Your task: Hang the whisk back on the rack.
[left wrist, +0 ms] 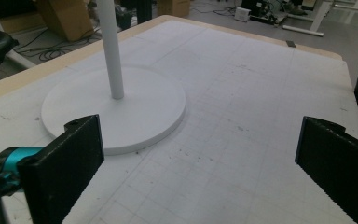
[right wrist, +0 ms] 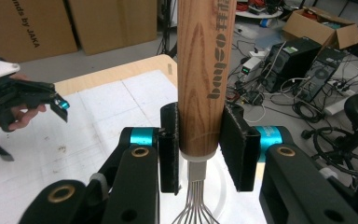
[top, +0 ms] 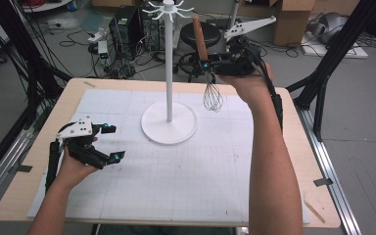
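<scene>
Holding the whisk up over the far right of the surface, right gripper jaws clamped low on its stiff wooden handle, a solid spot since the light wire loops would just flex; left gripper jaws apart, empty.

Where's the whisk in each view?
High view: whisk upper centre-right, held in the right gripper, wires hanging down.
Left gripper view: not in it.
Right gripper view: centre, wooden handle clamped between the jaws.
Shared landmark: white grid mat.
</scene>
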Motion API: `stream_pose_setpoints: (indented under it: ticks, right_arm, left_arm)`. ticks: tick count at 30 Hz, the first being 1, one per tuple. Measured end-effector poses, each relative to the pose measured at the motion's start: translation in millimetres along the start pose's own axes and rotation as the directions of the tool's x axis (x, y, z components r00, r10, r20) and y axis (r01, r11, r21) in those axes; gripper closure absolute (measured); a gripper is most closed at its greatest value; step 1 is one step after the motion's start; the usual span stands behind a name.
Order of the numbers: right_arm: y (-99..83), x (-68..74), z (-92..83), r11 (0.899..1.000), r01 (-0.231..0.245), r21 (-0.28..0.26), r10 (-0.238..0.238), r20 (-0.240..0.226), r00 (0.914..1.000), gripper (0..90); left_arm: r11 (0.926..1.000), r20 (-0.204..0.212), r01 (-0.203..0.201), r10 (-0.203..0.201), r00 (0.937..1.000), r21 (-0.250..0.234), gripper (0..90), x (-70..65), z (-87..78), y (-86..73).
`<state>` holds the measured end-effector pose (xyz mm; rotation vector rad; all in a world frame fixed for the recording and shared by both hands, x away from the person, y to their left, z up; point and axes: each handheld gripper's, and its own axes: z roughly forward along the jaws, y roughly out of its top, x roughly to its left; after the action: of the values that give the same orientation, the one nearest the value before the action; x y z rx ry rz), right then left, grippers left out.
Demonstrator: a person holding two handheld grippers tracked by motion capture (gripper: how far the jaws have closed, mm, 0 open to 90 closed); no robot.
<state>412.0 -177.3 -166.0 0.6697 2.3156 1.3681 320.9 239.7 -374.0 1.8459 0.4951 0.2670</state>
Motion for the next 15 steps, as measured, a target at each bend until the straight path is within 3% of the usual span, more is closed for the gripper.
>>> stream_pose_setpoints:
  ticks: [7, 15]
  right_arm:
    - [2.7, -5.6, 4.7, 1.0, -0.026, -0.001, 0.026, 0.013, 0.9996, 69.4]
    - [8.5, -8.7, 8.3, 1.0, -0.02, 0.002, 0.02, 0.02, 0.9996, 69.4]
  left_arm:
    - [1.0, -0.001, 0.003, -0.003, 1.0, -0.002, 1.6, 0.6, -0.4, -0.1]
    - [1.0, -0.002, 0.0, 0.0, 1.0, -0.002, 1.6, 0.6, -0.8, -0.1]
